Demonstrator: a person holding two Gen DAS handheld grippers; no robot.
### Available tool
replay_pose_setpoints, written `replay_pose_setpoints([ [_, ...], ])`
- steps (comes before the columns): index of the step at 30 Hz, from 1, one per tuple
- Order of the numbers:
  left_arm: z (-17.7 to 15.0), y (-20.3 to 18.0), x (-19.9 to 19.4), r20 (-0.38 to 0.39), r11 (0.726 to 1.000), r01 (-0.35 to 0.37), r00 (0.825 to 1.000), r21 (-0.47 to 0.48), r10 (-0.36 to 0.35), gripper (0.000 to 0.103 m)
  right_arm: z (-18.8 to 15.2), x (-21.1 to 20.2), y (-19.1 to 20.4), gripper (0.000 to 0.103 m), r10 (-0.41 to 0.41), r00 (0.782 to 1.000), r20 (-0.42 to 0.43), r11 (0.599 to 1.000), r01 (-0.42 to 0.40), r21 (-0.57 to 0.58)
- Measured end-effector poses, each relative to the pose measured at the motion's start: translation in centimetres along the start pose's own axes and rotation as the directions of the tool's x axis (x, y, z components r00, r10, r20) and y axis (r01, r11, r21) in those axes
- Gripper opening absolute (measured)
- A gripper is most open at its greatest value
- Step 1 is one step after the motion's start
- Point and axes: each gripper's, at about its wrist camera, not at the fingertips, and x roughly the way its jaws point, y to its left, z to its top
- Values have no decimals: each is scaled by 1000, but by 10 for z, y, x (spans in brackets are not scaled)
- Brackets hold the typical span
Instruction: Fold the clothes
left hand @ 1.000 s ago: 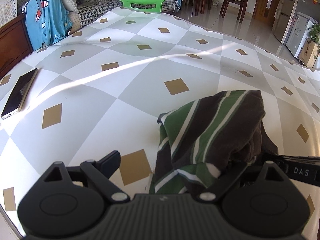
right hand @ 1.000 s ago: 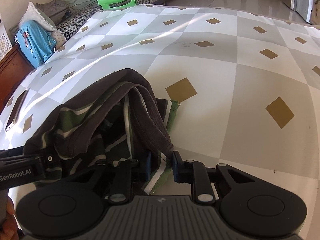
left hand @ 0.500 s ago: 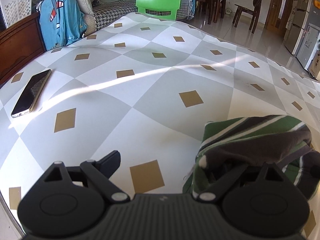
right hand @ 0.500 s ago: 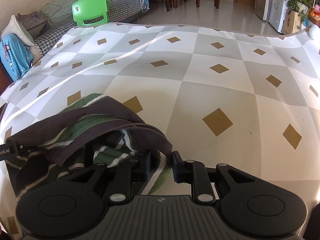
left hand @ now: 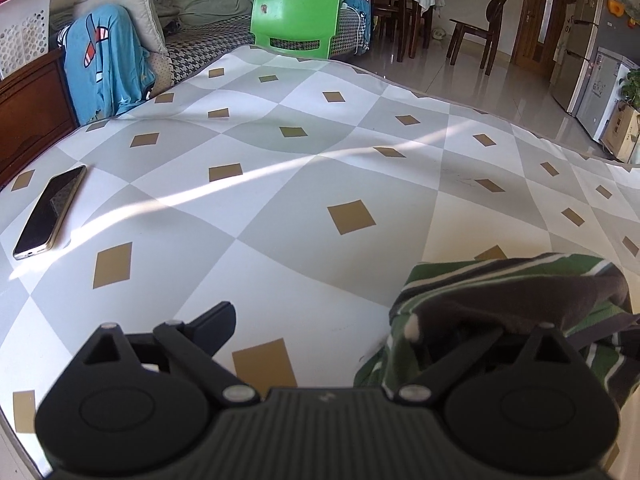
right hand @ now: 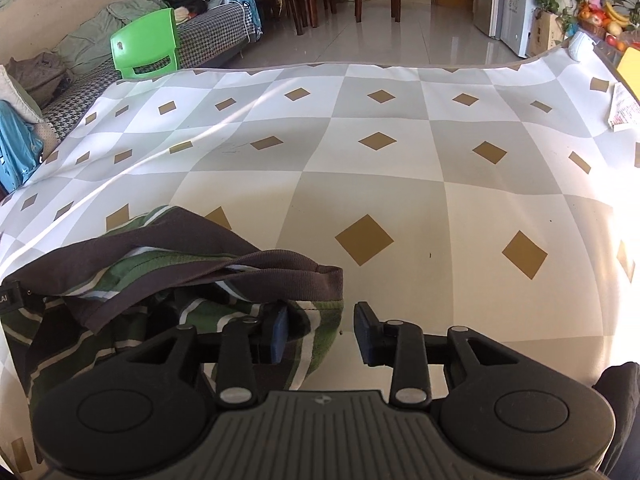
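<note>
Since the earlier frame, my right tool (right hand: 320,330) has just opened, releasing the striped garment (right hand: 132,280), whose hem lies between its jaws. The garment lies bunched on the table (right hand: 400,160); my left tool (left hand: 344,320) stands wide beside it.

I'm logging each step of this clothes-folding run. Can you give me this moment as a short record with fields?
surface: checked cloth, grey and white with tan diamonds
garment: striped green and brown garment, bunched, not flat
left tongs: wide open, right finger hidden under the garment
right tongs: jaws just been opening, garment edge between them, pads not pressing
other items: phone at the cloth's left edge; green chair beyond
</note>
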Motion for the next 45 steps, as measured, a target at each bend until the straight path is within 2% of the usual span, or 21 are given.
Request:
replay_pose_setpoints([
  [7, -2, -12, 0, -6, 999, 27, 1000, 21, -27, 100, -3, -8, 4, 51, 43, 999, 31, 998, -42, -42],
  [14, -11, -31, 5, -49, 991, 86, 995, 106, -82, 103, -11, 5, 12, 53, 110, 992, -61, 992, -113, -60],
  [21, -22, -46, 7, -81, 971, 113, 992, 210, -98, 103, -24, 15, 26, 56, 170, 977, -128, 977, -184, -111],
  [24, -25, -49, 11, -98, 967, 104, 992, 232, -83, 103, -32, 24, 35, 56, 173, 971, -165, 969, -198, -146],
  [30, -27, -49, 14, -104, 967, 94, 992, 236, -71, 103, -40, 36, 55, 57, 131, 976, -174, 951, -174, -256],
  [35, -26, -45, 18, -108, 975, 98, 991, 200, -77, 102, -39, 45, 58, 56, 114, 982, -151, 958, -149, -246],
  [38, -24, -43, 17, -98, 977, 106, 991, 187, -88, 94, -35, 47, 56, 48, 106, 985, -138, 968, -134, -214],
  [40, -21, -41, 16, -87, 977, 110, 992, 181, -96, 87, -31, 46, 55, 32, 104, 987, -124, 972, -127, -198],
  [42, -18, -39, 14, -78, 979, 117, 991, 168, -105, 80, -27, 43, 55, 23, 107, 990, -96, 975, -123, -187],
  [45, -13, -37, 11, -53, 981, 110, 993, 157, -102, 79, -21, 35, 53, 15, 99, 994, -45, 977, -106, -187],
])
